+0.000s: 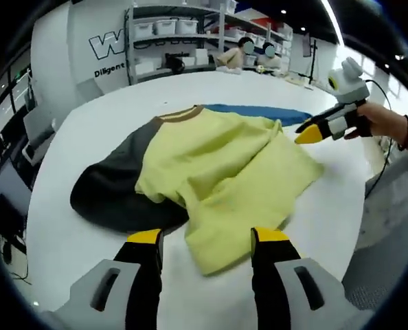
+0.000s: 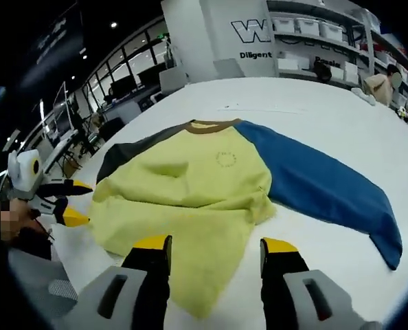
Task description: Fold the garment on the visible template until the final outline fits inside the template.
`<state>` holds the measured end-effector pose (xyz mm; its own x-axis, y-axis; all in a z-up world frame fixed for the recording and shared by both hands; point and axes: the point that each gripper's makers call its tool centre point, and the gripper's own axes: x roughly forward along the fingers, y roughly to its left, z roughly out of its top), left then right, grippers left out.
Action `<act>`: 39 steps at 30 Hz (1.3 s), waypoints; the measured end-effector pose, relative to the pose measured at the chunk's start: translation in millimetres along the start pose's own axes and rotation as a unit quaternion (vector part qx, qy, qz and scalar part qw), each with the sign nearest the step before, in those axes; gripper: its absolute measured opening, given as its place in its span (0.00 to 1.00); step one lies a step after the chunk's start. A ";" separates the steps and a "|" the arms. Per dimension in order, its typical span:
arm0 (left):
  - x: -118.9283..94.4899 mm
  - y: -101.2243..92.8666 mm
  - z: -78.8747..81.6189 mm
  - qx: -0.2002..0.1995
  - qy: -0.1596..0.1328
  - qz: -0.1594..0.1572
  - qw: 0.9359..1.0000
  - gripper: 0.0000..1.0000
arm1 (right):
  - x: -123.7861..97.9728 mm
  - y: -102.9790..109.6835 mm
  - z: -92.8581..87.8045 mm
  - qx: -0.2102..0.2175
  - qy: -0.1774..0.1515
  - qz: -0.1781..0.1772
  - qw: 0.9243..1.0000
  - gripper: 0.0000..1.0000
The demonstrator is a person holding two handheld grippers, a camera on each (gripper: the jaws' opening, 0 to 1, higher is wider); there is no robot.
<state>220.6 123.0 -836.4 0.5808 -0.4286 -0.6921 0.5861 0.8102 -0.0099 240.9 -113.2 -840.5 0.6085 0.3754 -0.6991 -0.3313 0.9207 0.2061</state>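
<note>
Where shelving (image 1: 183, 38) stands, wht table (image 1: 87, 137).

You have a broad white table (image 1: 87, 130) in front of you, its top plain and smooth. One garment (image 1: 224, 172) lies directly on it, partly folded and rumpled: a yellow body with a brown collar, a dark grey sleeve (image 1: 111, 189) spread flat on one side, and a blue sleeve (image 2: 321, 185) stretched flat across the table on the other. The yellow cloth is doubled over itself. Bare white surface surrounds the garment on all sides.
</note>
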 end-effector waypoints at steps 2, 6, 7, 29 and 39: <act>-1.2 0.3 -2.0 -0.005 0.003 0.001 1.000 0.47 | 0.2 0.3 -3.4 0.002 0.002 0.004 1.000 0.49; -3.7 0.1 -6.8 -0.008 0.007 0.003 1.000 0.46 | -1.7 3.6 -12.7 0.001 0.012 0.007 1.000 0.49; -3.9 0.9 -10.4 -0.010 0.012 0.002 1.000 0.46 | -3.3 5.0 -17.5 -0.001 0.018 0.008 1.000 0.49; 9.1 -0.4 -25.9 -0.030 0.023 -0.014 0.999 0.20 | -10.7 -0.4 -52.1 0.000 0.066 -0.036 0.997 0.21; 10.4 0.3 -23.1 -0.050 0.025 -0.017 0.998 0.03 | -7.6 -6.3 -50.7 -0.043 0.080 -0.072 0.993 0.00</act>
<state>213.8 128.1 -860.3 0.5320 -0.4378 -0.7248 0.5438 0.8328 -0.1038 201.8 -127.2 -871.2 0.5330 0.2129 -0.8189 -0.3139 0.9485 0.0424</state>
